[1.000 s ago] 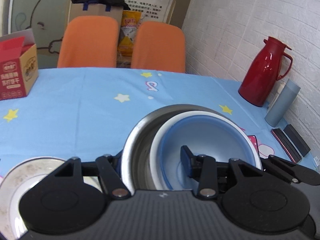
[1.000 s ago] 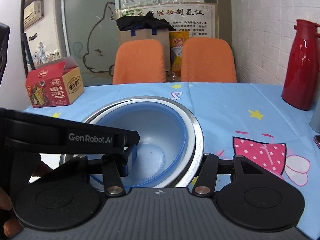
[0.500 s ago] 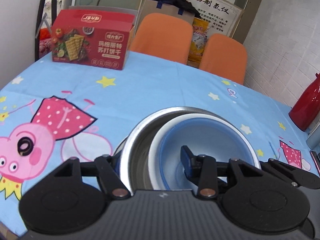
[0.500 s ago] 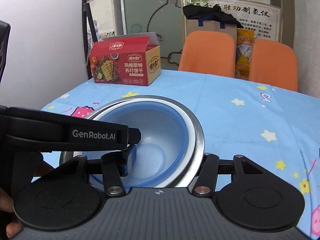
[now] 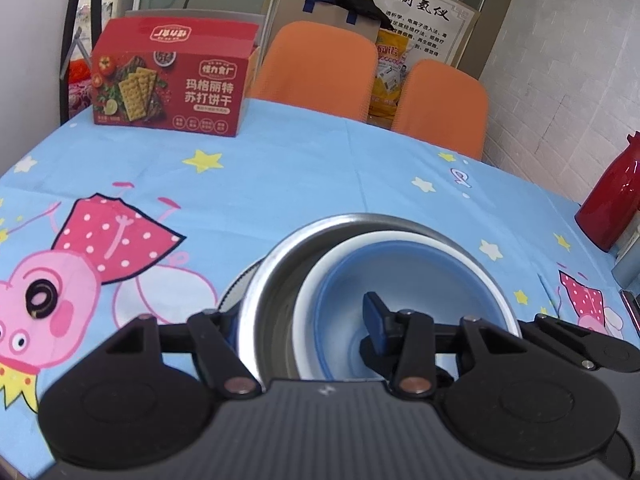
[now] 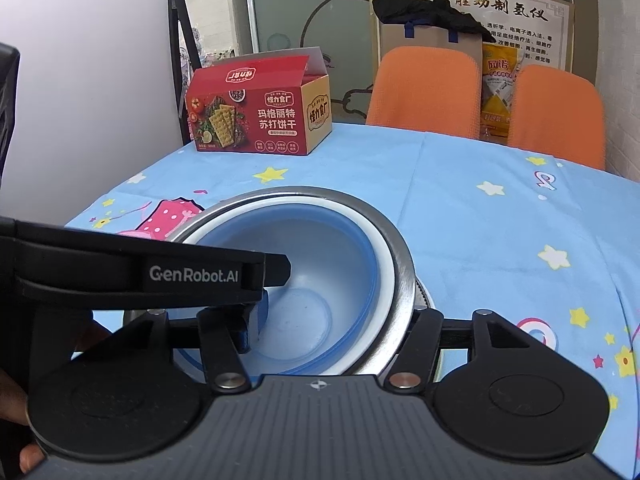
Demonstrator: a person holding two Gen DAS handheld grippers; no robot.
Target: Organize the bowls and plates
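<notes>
A steel bowl [image 5: 276, 264] holds a white-rimmed blue bowl [image 5: 400, 276] nested inside it. My left gripper [image 5: 304, 320] is shut on the stack's left wall, one finger inside the blue bowl, one outside the steel bowl. My right gripper [image 6: 340, 316] is shut on the stack's right wall in the same way; the stack shows there as steel rim [image 6: 400, 264] and blue bowl [image 6: 320, 264]. The stack is held above the blue tablecloth [image 5: 280, 184]. The left gripper's body [image 6: 140, 272] crosses the right wrist view.
A red cracker box [image 5: 168, 84] stands at the table's far left. Two orange chairs [image 5: 320, 72] are behind the table. A red thermos [image 5: 612, 204] stands at the right edge by the brick wall.
Both grippers have carried the bowl stack to the left across the table. The plate seen earlier at the left and the items at the right edge have left the view; the cracker box has come closer.
</notes>
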